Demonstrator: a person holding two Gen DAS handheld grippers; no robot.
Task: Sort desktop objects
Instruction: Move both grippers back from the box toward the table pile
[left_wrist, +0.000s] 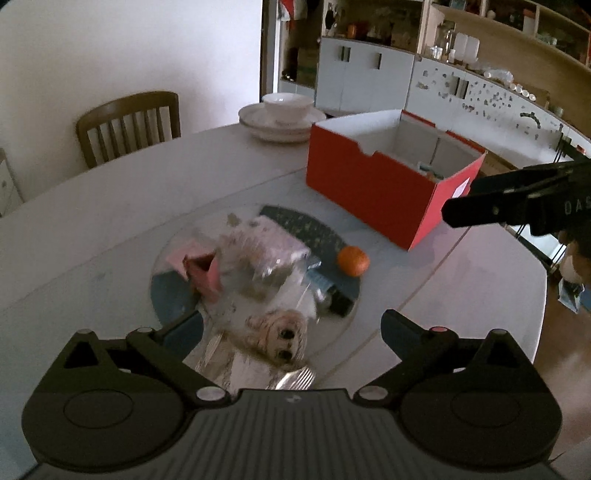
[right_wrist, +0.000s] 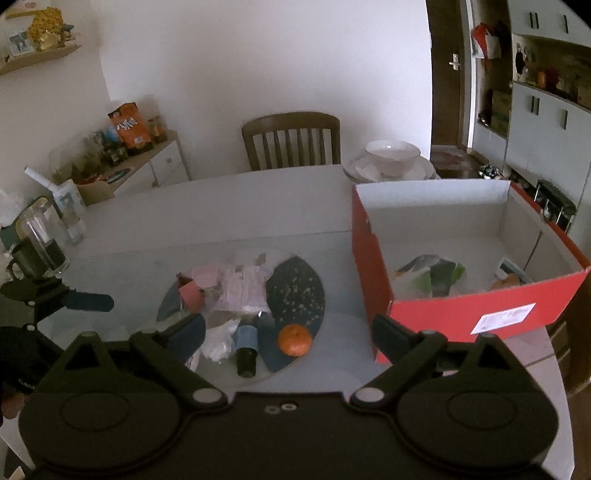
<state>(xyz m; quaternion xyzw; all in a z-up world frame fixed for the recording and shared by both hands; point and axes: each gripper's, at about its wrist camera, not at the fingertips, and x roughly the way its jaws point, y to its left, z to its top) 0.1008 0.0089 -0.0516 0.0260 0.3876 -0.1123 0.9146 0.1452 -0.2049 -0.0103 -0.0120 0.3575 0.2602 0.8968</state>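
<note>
A heap of small things lies on the glass turntable (left_wrist: 166, 254): a pink box (left_wrist: 203, 273), a pale printed packet (left_wrist: 258, 243), a plush toy with dark eyes (left_wrist: 284, 332), a dark bottle (right_wrist: 246, 347) and an orange (right_wrist: 294, 339). My left gripper (left_wrist: 291, 328) hangs open just above the plush toy, its pads apart from it. My right gripper (right_wrist: 290, 332) is open too, above the orange and bottle, holding nothing. The red cardboard box (right_wrist: 461, 317) to the right holds a few packets. One finger (left_wrist: 480, 206) of the right gripper shows beside the box.
A white bowl on stacked plates (left_wrist: 280, 114) stands at the table's far side, with a wooden chair (right_wrist: 291, 140) behind. Glasses and a dark mug (right_wrist: 37, 251) crowd the left edge. A speckled dark mat (right_wrist: 295, 291) lies under the heap.
</note>
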